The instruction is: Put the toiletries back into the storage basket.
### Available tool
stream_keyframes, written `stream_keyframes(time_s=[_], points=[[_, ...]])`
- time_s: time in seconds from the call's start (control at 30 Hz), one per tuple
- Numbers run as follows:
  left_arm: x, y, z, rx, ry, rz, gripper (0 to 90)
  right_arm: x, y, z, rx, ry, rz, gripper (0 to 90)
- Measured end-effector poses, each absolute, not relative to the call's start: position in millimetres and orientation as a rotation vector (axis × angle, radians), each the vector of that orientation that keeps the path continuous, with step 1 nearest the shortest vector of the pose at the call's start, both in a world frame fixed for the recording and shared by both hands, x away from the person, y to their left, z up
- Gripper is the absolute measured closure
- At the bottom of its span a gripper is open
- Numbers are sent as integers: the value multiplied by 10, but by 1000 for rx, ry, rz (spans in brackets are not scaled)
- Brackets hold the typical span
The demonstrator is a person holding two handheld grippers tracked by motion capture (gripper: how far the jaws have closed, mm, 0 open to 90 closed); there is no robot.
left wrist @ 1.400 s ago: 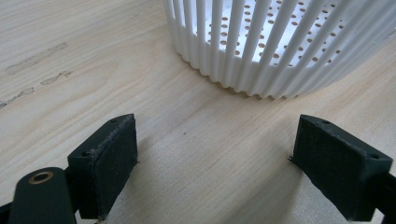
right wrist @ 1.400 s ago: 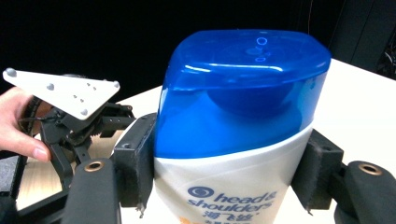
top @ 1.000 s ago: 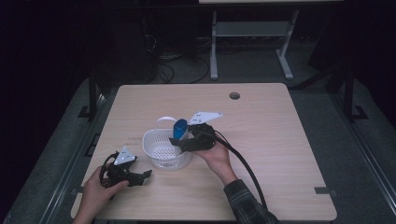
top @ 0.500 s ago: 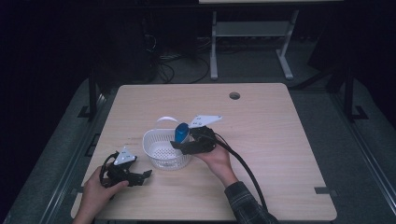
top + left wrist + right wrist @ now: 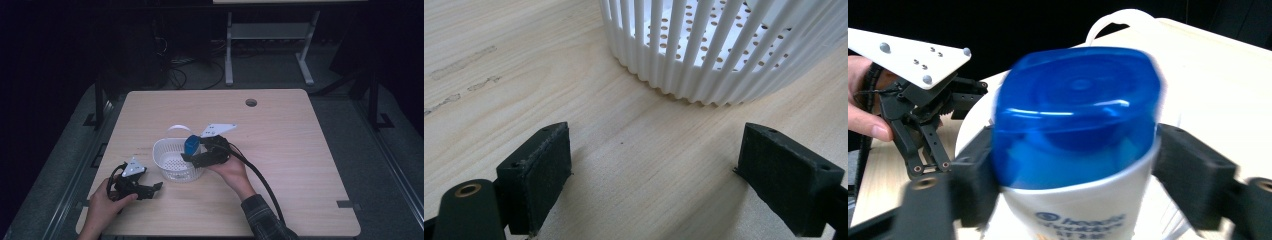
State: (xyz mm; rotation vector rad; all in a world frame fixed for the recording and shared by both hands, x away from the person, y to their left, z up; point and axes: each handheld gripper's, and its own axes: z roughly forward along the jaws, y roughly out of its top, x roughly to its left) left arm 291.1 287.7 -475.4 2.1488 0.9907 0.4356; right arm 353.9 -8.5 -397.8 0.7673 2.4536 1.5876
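Right gripper (image 5: 189, 153) reaches in from three o'clock of the one white slatted basket (image 5: 170, 167); its jaws have just been opening, and one white bottle with a blue cap (image 5: 1075, 115) sits between them above the basket's three o'clock rim. In the right gripper view the bottle is blurred; the left pad looks to be against it and the right pad just beside it, so I cannot tell whether they grip it. Left gripper (image 5: 153, 189) lies low on the one wooden table (image 5: 300, 150) at seven o'clock of the basket, jaws wide apart with nothing between them. Its pads (image 5: 536, 167) face the basket wall, bare wood between. Two hands, two grippers, each trailing a black cable. One round hole (image 5: 251, 102) sits in the tabletop at one o'clock.
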Motion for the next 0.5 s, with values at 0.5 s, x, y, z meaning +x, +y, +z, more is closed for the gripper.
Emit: stream_keyframes(time_s=[0.5], points=[[2913,2877,-4752,2152,992,436,130,3460,-220,-3790,794,2414,1500,0]])
